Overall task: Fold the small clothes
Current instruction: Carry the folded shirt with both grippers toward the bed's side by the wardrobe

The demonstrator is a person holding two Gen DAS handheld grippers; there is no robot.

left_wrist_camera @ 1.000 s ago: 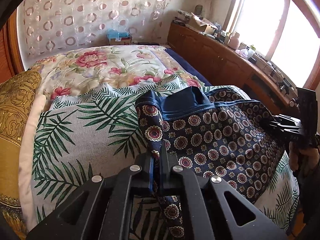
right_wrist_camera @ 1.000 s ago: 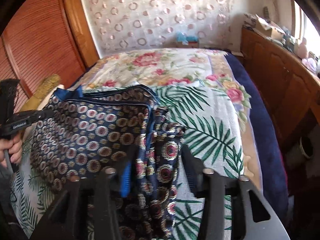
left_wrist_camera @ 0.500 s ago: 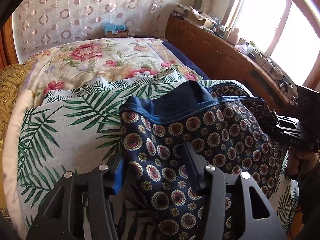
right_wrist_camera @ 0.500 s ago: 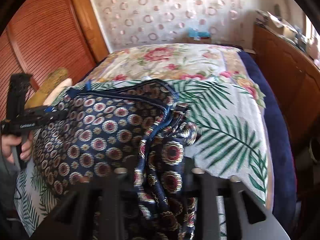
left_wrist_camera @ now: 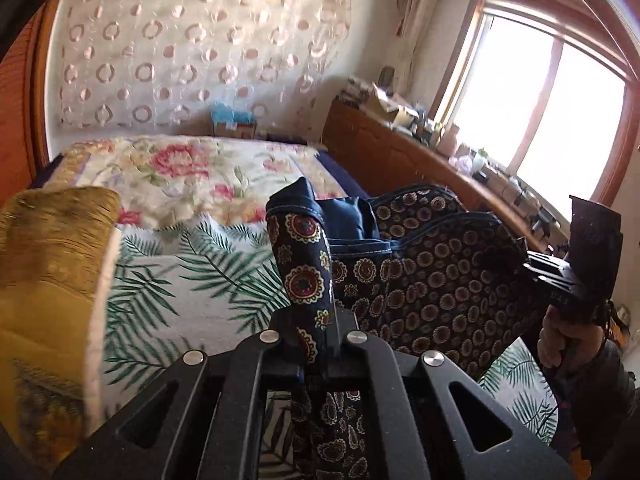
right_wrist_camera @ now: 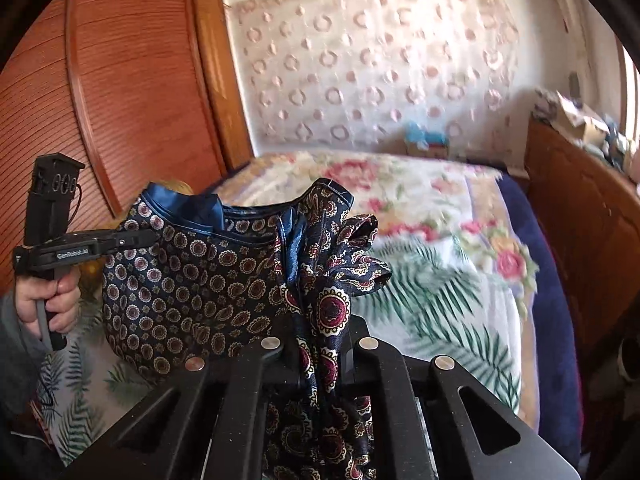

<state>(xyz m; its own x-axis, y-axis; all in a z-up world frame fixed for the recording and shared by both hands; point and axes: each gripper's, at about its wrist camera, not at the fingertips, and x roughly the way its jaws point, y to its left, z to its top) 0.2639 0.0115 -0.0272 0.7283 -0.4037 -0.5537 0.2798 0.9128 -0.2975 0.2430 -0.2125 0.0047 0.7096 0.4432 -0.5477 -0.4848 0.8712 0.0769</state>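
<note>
Left tool (left_wrist_camera: pixel 316 344) grips the navy medallion-print silk garment (left_wrist_camera: pixel 432 280); right tool (right_wrist_camera: pixel 320 344) is closing on its other edge above the palm-leaf bedspread (left_wrist_camera: pixel 192 280).

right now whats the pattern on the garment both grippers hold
Navy garment with round red-and-cream medallions, plain blue lining; clearest in the right wrist view.

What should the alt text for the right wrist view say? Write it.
The right claw is closing on a bunched edge of navy patterned shorts, lifted above a palm-leaf bedspread. At left, the left claw pinches the other edge.
</note>
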